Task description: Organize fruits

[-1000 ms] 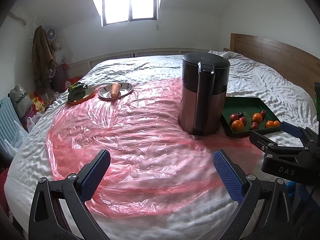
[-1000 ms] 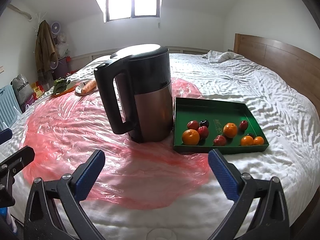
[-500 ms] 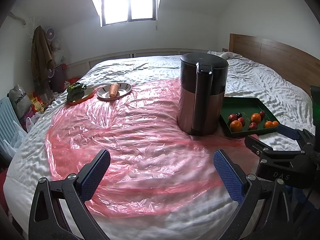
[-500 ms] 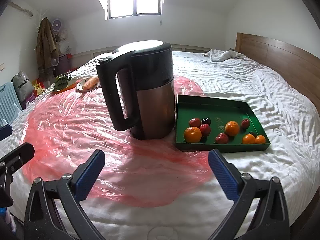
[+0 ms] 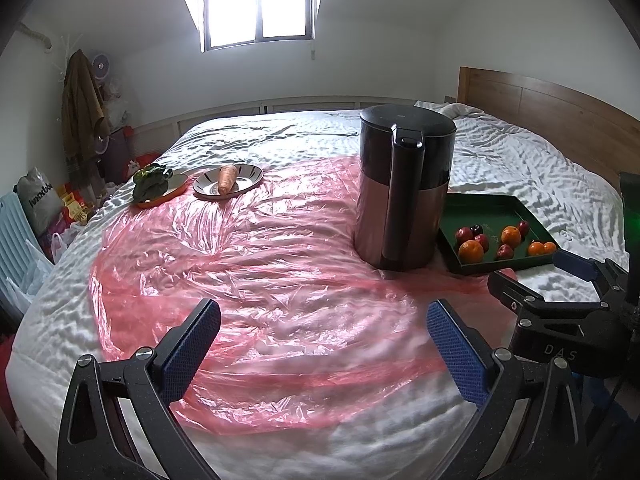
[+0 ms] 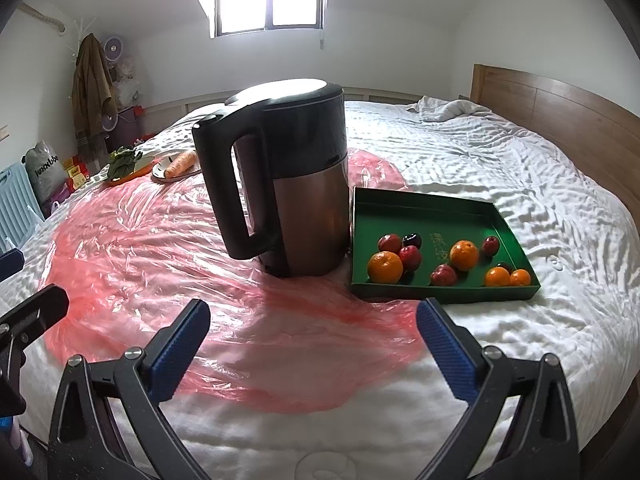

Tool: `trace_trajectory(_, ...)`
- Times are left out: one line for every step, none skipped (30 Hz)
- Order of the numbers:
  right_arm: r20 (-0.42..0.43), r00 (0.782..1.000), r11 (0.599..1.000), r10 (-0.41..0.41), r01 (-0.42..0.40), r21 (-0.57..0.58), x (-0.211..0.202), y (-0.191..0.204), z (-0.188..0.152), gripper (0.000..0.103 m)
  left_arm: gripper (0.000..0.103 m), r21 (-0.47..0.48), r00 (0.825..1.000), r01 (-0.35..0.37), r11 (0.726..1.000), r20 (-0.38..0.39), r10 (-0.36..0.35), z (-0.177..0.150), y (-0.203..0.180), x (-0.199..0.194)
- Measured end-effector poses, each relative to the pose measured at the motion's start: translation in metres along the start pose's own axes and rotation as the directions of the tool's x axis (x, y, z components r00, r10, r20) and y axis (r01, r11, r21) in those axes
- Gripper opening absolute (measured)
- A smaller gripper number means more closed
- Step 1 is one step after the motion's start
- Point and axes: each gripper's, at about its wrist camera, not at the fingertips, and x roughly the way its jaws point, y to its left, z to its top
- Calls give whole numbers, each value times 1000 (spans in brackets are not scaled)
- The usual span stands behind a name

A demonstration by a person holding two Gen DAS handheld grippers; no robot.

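A kettle [image 6: 280, 184] with a black lid and handle and a metal body is standing upright on a bed [image 6: 520, 168], on a sheet of crinkled pink plastic [image 5: 248, 272] that is covering much of the white quilt. Everything below is placed relative to this kettle.

Just to the right of the kettle, a shallow green tray [image 6: 420, 204] is lying flat on the quilt, its near left corner overlapping the plastic. The fruits are sitting in the tray's near half: a large orange [image 6: 385, 267] nearest the kettle, red plums [image 6: 410, 258] and a dark one behind and beside it, a second orange [image 6: 464, 255] in the middle, and two small oranges [image 6: 507, 277] touching each other in the near right corner.

Far behind the kettle to the left, a carrot [image 5: 226, 179] is resting on a plate [image 5: 248, 171], and beside that plate a leafy green vegetable [image 5: 150, 187] is lying on an orange plate.

In front of the kettle, near the bed's edge, the left hand-held gripper [image 5: 320, 346] is hovering over the plastic, released, its blue pads wide apart and holding nothing. The right hand-held gripper [image 6: 312, 346] is hovering in front of the kettle and tray, also released and empty, its right finger close to the tray's front wall.
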Motion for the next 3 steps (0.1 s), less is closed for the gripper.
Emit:
trace_trajectory(0,1000,1000,1,-1,0,0,0,0,103,102,-1,1000,-1,1000,0,1,0,0,0)
trace_trajectory(-1,1000,1000,0,0,0,0,0,0,103,102,-3,1000,-2,1000,0,2,-1,0,0)
trace_trajectory(-1,1000,1000,0,0,1,0,0,0,103,102,-4,1000,-1,1000,-1,1,-1,0,0)
